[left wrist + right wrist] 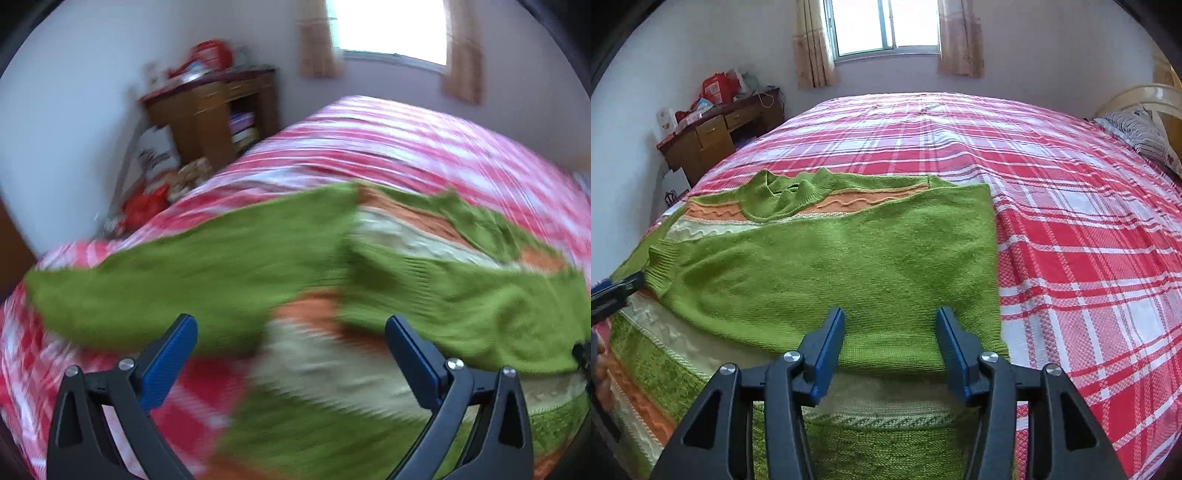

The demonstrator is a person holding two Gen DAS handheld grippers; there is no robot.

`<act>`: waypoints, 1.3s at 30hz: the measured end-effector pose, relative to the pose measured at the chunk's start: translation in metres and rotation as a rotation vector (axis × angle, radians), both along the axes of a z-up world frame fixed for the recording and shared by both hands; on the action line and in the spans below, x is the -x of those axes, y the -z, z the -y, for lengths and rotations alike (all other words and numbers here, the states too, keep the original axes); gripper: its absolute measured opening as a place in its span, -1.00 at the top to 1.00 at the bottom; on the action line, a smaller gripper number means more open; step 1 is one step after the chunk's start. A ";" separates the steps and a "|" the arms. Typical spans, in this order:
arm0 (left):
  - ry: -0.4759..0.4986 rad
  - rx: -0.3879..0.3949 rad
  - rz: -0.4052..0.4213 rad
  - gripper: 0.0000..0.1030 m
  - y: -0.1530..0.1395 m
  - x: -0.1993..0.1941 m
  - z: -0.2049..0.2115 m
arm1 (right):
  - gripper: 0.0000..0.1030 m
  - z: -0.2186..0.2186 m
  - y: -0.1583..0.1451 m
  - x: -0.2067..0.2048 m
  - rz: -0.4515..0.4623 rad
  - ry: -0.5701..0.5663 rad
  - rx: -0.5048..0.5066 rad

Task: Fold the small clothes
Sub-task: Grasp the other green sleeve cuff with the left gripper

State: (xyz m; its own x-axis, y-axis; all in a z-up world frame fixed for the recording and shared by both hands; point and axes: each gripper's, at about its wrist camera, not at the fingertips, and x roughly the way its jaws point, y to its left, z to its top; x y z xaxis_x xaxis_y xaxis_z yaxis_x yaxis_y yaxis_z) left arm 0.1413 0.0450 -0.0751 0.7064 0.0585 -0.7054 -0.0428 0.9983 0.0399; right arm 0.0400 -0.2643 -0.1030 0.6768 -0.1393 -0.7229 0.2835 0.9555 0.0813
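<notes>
A green knit sweater [827, 266] with orange and cream stripes lies on the red plaid bed [1071, 229], its right sleeve folded across the body. My right gripper [891, 350] is open and empty just above the sweater's lower part. My left gripper [291, 354] is open and empty over the sweater's [461, 302] left side; its view is motion-blurred. The left sleeve [166, 280] lies spread to the left. The left gripper's tip [617, 291] shows at the left edge of the right wrist view.
A wooden desk [713, 136] with red bags and clutter stands against the wall left of the bed. A curtained window [886, 29] is at the far wall. A pillow [1141, 133] and headboard are at the right.
</notes>
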 end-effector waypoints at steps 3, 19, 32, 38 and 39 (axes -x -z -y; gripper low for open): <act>-0.158 0.010 0.042 -1.00 -0.016 0.008 -0.058 | -0.03 0.003 0.000 0.003 0.015 -0.002 -0.024; -0.774 0.422 -0.067 -0.17 0.023 -0.015 -0.291 | -0.04 0.000 -0.001 0.002 0.013 -0.001 -0.017; -0.761 0.295 -0.008 0.84 0.019 -0.033 -0.275 | -0.04 -0.002 0.000 0.001 0.010 0.001 -0.009; -0.713 0.231 0.000 0.85 0.010 -0.040 -0.260 | -0.04 -0.003 0.000 0.002 0.014 0.002 -0.012; -0.705 0.227 0.006 0.85 0.007 -0.039 -0.258 | -0.04 -0.003 0.000 0.002 0.014 0.002 -0.012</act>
State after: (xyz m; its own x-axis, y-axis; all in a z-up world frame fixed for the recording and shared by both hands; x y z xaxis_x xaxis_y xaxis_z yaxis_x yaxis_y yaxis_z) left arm 0.1805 0.3027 -0.0826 0.5593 0.3529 -0.7501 -0.6764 0.7173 -0.1669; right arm 0.0383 -0.2615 -0.1027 0.6863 -0.1318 -0.7152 0.2838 0.9540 0.0966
